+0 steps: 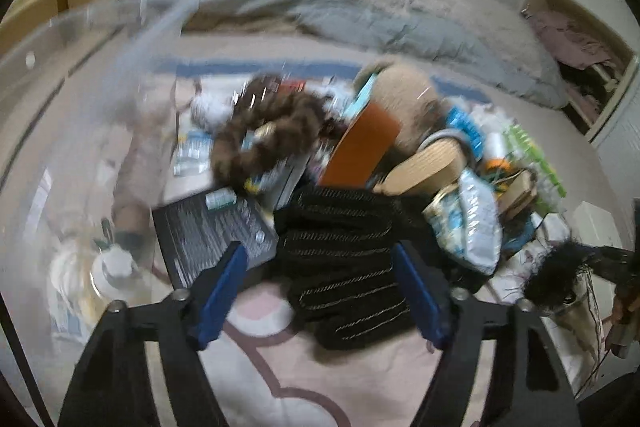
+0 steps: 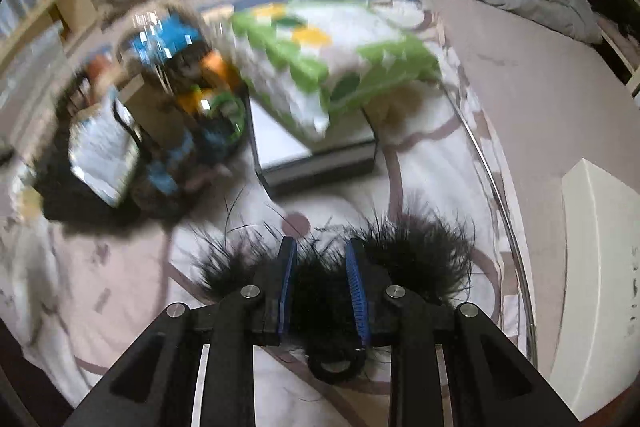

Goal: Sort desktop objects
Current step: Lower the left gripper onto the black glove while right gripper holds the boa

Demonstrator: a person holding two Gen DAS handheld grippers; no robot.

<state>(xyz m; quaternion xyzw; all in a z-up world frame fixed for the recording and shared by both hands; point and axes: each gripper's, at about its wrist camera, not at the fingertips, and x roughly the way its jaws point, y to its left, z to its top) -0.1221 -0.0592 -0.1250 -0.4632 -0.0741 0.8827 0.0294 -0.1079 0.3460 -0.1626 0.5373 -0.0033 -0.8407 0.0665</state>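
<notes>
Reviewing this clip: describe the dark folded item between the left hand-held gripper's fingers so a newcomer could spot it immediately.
Start at the pink-patterned cloth covering the surface, then find the cluttered pile at its middle. At the pile's near edge, between the blue pads of the left hand-held gripper, lies a folded black knit fabric. Thin pale stitched stripes across it set it apart from the glossy black box beside it.

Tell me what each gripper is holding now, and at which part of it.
The right gripper holds a black feathery item, pinched near its middle. The left gripper straddles a black striped fabric piece; whether its pads press it cannot be told.
</notes>
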